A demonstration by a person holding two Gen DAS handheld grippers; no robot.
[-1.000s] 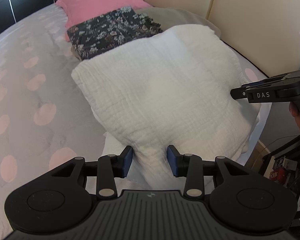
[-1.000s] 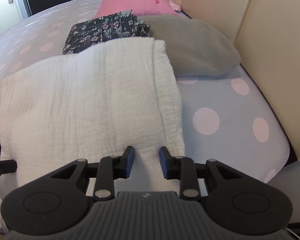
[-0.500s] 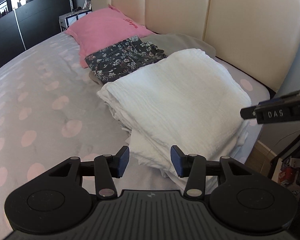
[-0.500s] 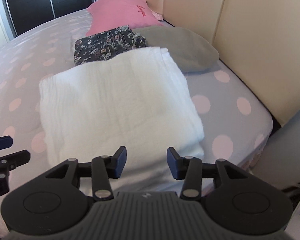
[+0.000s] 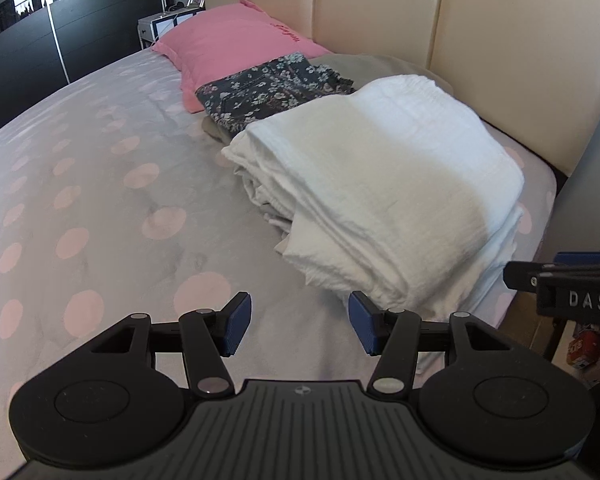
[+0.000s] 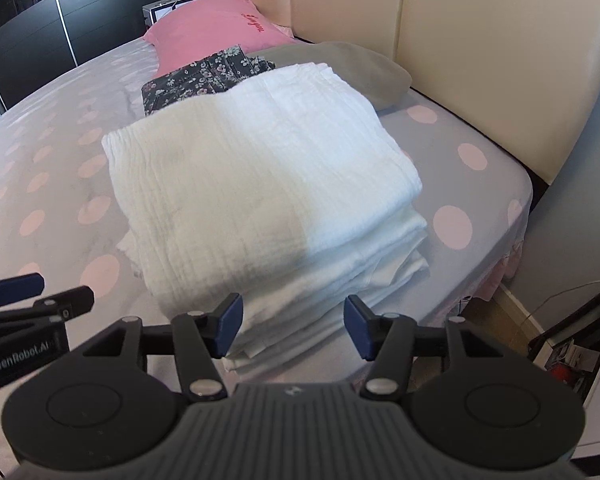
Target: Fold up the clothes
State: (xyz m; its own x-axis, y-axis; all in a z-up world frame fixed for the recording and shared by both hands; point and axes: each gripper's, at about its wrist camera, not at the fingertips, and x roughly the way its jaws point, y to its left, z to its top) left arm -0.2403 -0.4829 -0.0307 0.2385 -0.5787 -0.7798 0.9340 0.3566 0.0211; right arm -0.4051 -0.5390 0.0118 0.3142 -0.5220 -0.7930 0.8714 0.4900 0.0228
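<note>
Pink-dotted grey bedsheet (image 5: 100, 208) carries a folded white crinkled cloth stack (image 5: 380, 184) near the cream padded headboard (image 5: 500, 48). Left gripper (image 5: 299, 328) and right gripper (image 6: 293, 328) hover before it, jaws apart, holding nothing.

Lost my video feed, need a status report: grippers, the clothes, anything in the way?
Left gripper open, empty. Right gripper open, empty. White garment folded, stacked on polka-dot bed. Floral garment folded beyond it; nothing blocking.
</note>
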